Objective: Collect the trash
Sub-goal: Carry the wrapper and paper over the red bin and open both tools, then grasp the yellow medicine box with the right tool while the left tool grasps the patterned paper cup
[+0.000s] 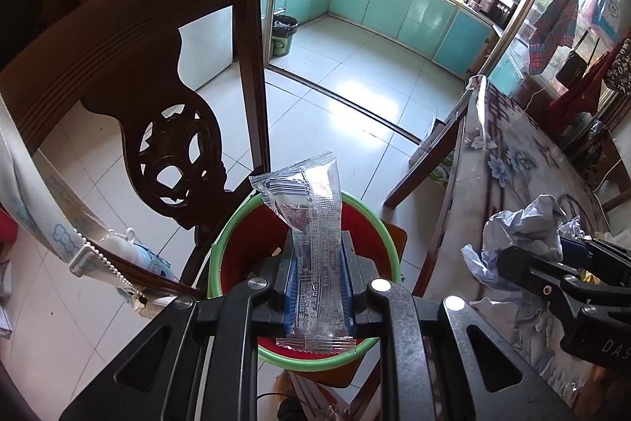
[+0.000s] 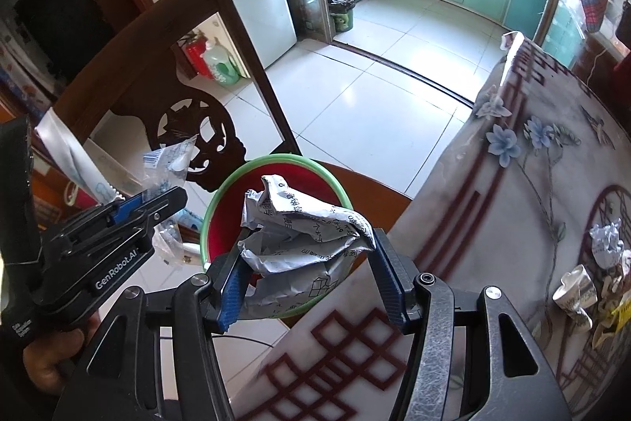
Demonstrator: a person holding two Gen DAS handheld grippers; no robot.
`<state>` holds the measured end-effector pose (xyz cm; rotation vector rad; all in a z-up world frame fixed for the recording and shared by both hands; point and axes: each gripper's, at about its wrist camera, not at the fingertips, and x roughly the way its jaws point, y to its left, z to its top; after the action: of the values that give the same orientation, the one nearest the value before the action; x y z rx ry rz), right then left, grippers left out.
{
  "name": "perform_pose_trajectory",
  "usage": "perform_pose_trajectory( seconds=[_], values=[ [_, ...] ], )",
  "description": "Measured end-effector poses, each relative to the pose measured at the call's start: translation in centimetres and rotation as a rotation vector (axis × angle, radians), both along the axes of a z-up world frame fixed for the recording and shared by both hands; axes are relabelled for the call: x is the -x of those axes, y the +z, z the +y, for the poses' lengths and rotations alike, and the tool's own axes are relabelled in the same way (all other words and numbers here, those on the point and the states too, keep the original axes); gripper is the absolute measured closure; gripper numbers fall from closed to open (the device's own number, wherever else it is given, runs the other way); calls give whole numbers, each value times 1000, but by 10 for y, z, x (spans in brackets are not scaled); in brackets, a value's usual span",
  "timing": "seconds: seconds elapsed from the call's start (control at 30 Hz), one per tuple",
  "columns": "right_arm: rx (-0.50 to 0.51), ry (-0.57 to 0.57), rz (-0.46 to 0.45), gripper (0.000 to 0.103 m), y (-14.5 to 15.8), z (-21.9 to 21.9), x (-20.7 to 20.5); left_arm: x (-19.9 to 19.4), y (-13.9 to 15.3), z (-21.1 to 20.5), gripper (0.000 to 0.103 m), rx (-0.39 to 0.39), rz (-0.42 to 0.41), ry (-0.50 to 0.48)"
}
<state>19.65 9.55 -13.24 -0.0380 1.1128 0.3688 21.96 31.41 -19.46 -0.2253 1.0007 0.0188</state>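
A red bin with a green rim (image 1: 389,233) stands on a brown wooden seat beside the table. My left gripper (image 1: 318,243) is shut on a clear printed plastic wrapper (image 1: 315,208), which stands upright over the bin's mouth. In the right wrist view, my right gripper (image 2: 307,247) is shut on a crumpled ball of printed paper (image 2: 299,223), just above the bin's rim (image 2: 252,162) on the table side. The left gripper (image 2: 157,204) with its wrapper (image 2: 169,164) shows at the left there. The right gripper (image 1: 552,251) and paper (image 1: 520,223) show at the right of the left wrist view.
A dark carved chair back (image 1: 118,66) rises just behind the bin. The flowered table (image 2: 512,204) edge lies to the right, with a paper ball (image 2: 607,243) and a crushed paper cup (image 2: 575,294) on it. Tiled floor stretches to a kitchen beyond.
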Motion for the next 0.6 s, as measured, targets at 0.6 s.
perform_pose_trajectory(
  seconds=[0.6],
  values=[
    [-16, 4, -37, 37, 10, -5, 3, -3, 12, -6, 53, -5, -22, 30]
  ],
)
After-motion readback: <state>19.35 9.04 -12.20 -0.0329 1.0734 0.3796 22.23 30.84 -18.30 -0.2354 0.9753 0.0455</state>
